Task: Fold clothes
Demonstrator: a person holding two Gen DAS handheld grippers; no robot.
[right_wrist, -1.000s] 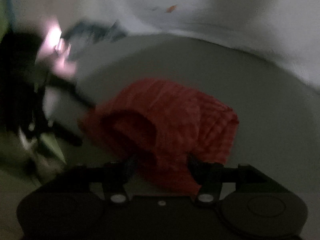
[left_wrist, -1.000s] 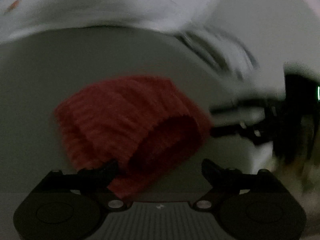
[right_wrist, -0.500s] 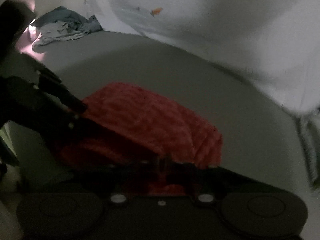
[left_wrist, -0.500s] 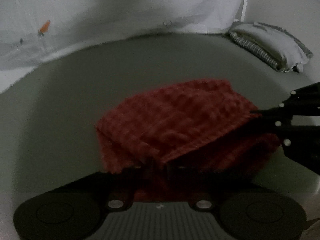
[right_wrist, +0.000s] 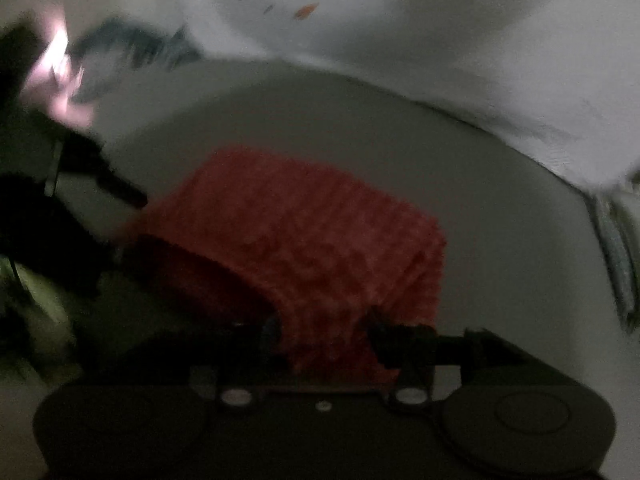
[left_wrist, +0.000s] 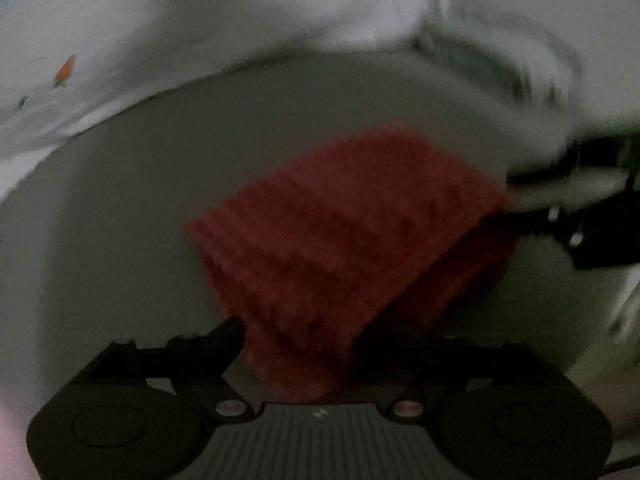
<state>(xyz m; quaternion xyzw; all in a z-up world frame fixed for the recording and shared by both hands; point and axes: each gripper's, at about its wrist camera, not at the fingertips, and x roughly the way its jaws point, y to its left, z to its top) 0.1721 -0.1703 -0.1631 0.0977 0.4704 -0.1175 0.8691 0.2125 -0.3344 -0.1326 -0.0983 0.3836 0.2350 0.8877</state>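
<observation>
1. Red waffle-knit cloth [left_wrist: 352, 236] sagging between the two grippers above the grey tabletop [left_wrist: 120, 208], folded over on itself, with its underside in shadow.
2. Left black two-finger gripper [left_wrist: 298, 334] showing one finger [left_wrist: 222, 336] spread out beside the near corner of the cloth; second finger lost in darkness behind the fabric, so cannot tell whether pinching or merely spread around it.
3. Right black two-finger gripper [right_wrist: 320, 330] closing on the near edge of the same cloth [right_wrist: 304, 240], fabric bunching between its two fingers [right_wrist: 384, 332].
4. Right gripper appearing also in the left wrist view, reaching the far right corner of the cloth [left_wrist: 568, 192].
5. White draped sheet with a small orange mark [left_wrist: 200, 20] hanging behind the tabletop.
6. Pale folded garment with a striped edge [left_wrist: 500, 60] lying at the far right of the tabletop, well apart from the cloth, blurred.
7. Crumpled blue-grey clothing [right_wrist: 132, 44] lying at the far left in the right wrist view, blurred too.
</observation>
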